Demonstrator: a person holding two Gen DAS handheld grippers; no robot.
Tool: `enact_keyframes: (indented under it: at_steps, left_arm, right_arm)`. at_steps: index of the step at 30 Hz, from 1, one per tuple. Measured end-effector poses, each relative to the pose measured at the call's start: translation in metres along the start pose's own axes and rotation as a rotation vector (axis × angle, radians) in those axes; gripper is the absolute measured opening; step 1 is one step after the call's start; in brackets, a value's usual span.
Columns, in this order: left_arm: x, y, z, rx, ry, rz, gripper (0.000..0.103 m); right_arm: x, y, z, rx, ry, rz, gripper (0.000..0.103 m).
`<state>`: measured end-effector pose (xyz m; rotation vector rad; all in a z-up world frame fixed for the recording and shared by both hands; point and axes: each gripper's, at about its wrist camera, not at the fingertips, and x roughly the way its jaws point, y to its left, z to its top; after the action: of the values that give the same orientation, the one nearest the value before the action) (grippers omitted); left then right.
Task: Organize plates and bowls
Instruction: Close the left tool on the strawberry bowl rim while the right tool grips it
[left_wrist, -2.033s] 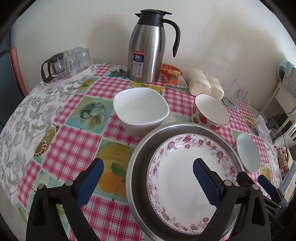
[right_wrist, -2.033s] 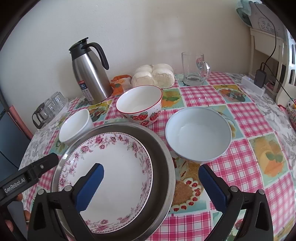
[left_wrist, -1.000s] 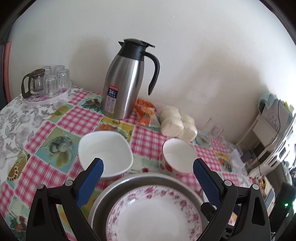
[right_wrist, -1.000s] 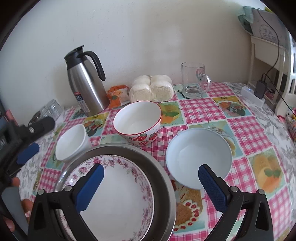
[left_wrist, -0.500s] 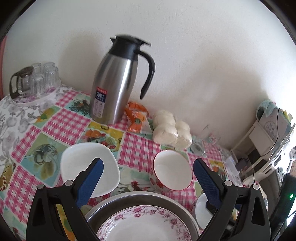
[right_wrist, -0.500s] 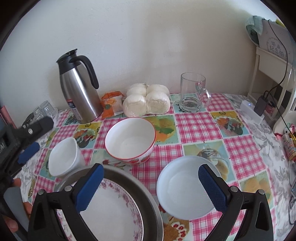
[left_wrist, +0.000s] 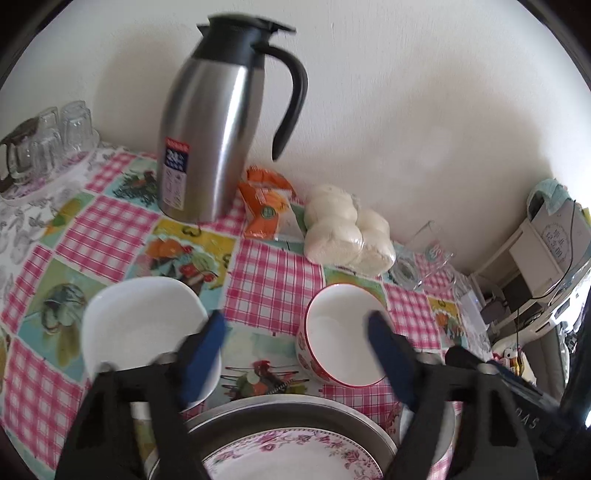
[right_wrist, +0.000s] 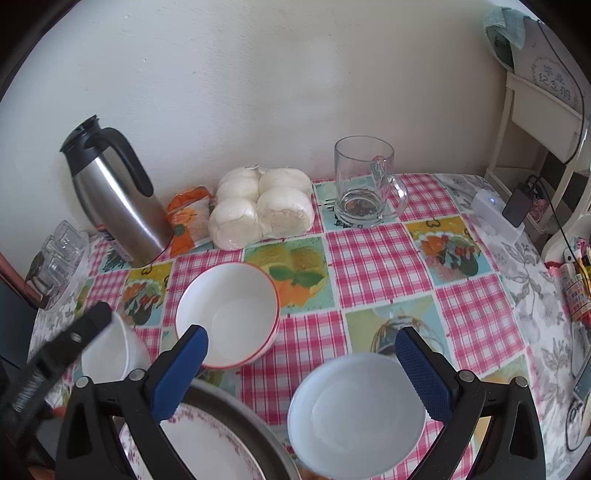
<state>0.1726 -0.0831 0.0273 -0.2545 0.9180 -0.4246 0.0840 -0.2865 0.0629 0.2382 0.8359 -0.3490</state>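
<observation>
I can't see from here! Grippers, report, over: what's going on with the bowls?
Left gripper, right gripper: both open, empty. Strawberry bowl, white bowl, pale bowl unstacked; floral plate in metal basin. Nothing blocking.

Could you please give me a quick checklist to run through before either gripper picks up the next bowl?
1. Left gripper open and empty: ok.
2. Right gripper open and empty: ok.
3. Strawberry bowl upright and empty: ok.
4. Plain white bowl free, nothing stacked in it: ok.
5. Floral plate seated in the metal basin: ok, though only partly in view.
6. Squarish white bowl clear of the left gripper's finger: cannot tell; blur and overlap hide the gap.
</observation>
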Motion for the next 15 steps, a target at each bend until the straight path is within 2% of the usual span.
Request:
enact_keyframes:
  at_steps: [8,10,14,15]
  left_arm:
    - [0.028,-0.016,-0.002,0.049,0.05,-0.01,0.066]
    - [0.035,-0.017,-0.002,0.051,0.065,-0.013,0.057]
    - [0.052,-0.017,-0.002,0.052,0.099,-0.004,0.055]
    - [0.055,-0.017,-0.002,0.052,0.108,-0.005,0.052]
  right_arm:
    - [0.035,0.006,0.003,-0.011,0.073,-0.016,0.078]
    - [0.043,0.009,0.002,-0.02,0.087,-0.02,0.071]
    - [0.062,0.016,-0.001,-0.029,0.123,-0.014,0.061]
    - [0.066,0.017,-0.002,-0.033,0.131,-0.015,0.057]
